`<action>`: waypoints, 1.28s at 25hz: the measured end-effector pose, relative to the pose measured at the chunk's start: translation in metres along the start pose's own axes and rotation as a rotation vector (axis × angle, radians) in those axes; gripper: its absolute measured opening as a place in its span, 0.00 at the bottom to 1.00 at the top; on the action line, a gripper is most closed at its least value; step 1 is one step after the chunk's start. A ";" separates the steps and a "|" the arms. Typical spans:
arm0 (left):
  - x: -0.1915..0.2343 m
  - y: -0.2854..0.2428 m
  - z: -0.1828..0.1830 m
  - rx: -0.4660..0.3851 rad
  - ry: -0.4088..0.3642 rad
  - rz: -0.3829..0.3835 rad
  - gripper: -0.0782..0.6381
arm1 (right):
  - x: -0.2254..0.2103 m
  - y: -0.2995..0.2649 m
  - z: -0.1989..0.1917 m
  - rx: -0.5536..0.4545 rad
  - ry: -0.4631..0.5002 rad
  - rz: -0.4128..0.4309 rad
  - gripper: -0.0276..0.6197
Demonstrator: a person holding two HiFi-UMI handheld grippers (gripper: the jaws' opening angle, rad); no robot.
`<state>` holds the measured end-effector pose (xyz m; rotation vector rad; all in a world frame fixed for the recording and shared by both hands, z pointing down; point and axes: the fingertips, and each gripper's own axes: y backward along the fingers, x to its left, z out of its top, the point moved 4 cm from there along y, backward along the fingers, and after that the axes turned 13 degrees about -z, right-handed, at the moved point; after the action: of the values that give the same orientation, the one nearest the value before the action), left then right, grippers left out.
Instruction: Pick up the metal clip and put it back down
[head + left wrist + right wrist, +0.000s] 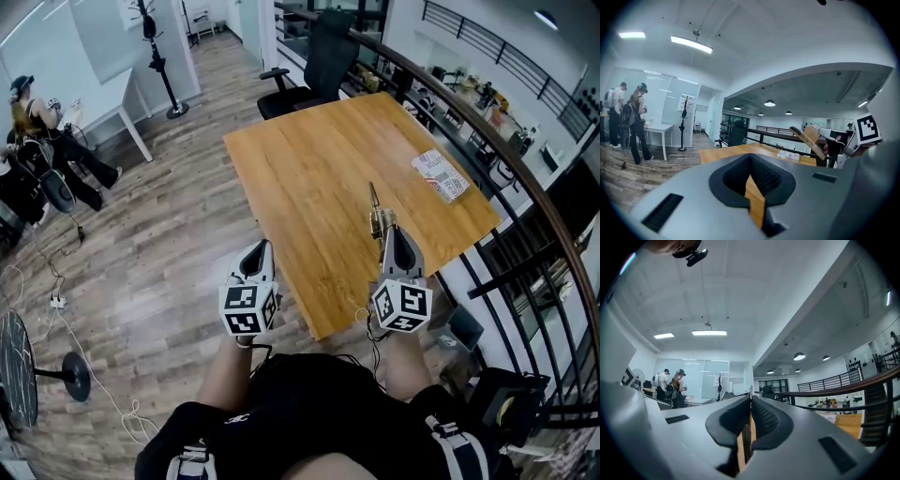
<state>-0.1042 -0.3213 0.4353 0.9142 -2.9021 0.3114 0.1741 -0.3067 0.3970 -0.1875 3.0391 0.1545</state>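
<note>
Forearms [230,370] of the black-clothed person [309,412] reached forward side by side. Each ended in a grey tong bearing a black-and-white marker cube [248,309]. The right gripper [386,231] was clamped on the brass-coloured metal clip [375,208], held above the near end of the light wooden table [319,169]. The left gripper [262,247], left of the table's near corner, was closed and empty. A white-and-red printed packet [440,174] lay near the table's right edge, its writing unreadable.

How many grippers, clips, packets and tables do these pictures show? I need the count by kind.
Grippers: 2, the left gripper and the right gripper
Metal clip: 1, held in the right gripper
Packet: 1
Table: 1
Total: 5
</note>
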 end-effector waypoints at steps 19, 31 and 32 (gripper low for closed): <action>0.014 0.021 -0.011 0.027 0.020 0.085 0.12 | 0.020 -0.028 -0.063 0.088 0.331 0.018 0.09; 0.035 0.070 -0.030 0.038 0.064 0.203 0.12 | 0.041 -0.029 -0.186 0.337 0.577 0.036 0.09; 0.036 0.074 -0.031 0.038 0.067 0.211 0.12 | 0.042 -0.029 -0.193 0.345 0.597 0.035 0.09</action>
<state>-0.1752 -0.2757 0.4584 0.5890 -2.9426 0.4044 0.1197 -0.3606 0.5818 -0.1788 3.5817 -0.5149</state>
